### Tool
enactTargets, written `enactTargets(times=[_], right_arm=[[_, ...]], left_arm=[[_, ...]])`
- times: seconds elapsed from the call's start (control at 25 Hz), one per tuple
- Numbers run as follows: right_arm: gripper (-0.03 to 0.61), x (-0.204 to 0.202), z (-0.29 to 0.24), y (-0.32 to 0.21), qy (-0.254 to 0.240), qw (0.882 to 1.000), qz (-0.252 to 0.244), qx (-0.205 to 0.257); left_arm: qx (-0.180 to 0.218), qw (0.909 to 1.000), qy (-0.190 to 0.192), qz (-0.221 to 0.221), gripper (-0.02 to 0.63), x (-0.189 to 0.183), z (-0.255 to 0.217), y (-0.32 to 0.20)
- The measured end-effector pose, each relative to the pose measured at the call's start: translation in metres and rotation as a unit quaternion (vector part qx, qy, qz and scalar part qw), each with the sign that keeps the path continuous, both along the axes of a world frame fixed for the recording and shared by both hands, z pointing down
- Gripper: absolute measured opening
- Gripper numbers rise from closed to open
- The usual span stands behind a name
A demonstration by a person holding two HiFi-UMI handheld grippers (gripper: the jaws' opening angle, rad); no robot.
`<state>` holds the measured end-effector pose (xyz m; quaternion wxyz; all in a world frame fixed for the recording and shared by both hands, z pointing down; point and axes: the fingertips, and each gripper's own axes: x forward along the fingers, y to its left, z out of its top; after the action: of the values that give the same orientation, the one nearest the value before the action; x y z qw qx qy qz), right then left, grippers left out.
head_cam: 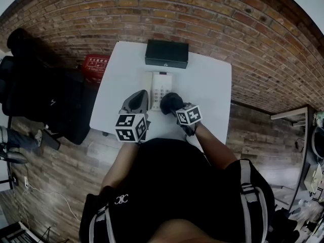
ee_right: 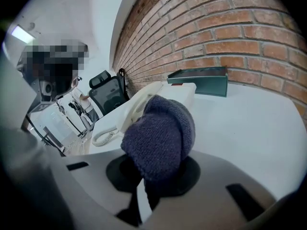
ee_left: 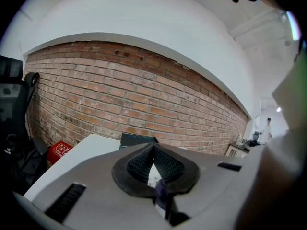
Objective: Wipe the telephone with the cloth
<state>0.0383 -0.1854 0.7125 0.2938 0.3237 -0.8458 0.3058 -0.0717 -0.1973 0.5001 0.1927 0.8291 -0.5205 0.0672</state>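
Observation:
A white telephone (head_cam: 159, 87) lies in the middle of the white table (head_cam: 212, 85), its handset (ee_right: 139, 104) along its left side with a coiled cord (ee_right: 103, 137). My right gripper (head_cam: 175, 109) is shut on a dark blue knitted cloth (head_cam: 171, 103), a bunched wad just off the phone's near right corner. In the right gripper view the cloth (ee_right: 160, 133) hides the fingertips of the gripper (ee_right: 156, 169). My left gripper (head_cam: 136, 101) sits at the phone's near left, and in its own view its jaws (ee_left: 153, 147) meet at the tips with nothing between them.
A dark green flat box (head_cam: 166, 53) rests at the table's far edge against the brick wall, also visible as the box (ee_right: 201, 80) behind the phone. A red crate (head_cam: 95, 65) and a black office chair (head_cam: 30, 80) stand on the floor at the left.

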Motion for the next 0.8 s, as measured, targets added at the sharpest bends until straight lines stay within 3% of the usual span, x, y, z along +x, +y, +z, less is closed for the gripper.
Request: enactTargets(times=[0.8], right_arm=[[0.032, -0.014, -0.013, -0.055, 0.054, 0.998, 0.014, 0.039]], left_arm=[[-0.008, 0.9999, -0.003, -0.006, -0.005, -0.007, 0.004, -0.001]])
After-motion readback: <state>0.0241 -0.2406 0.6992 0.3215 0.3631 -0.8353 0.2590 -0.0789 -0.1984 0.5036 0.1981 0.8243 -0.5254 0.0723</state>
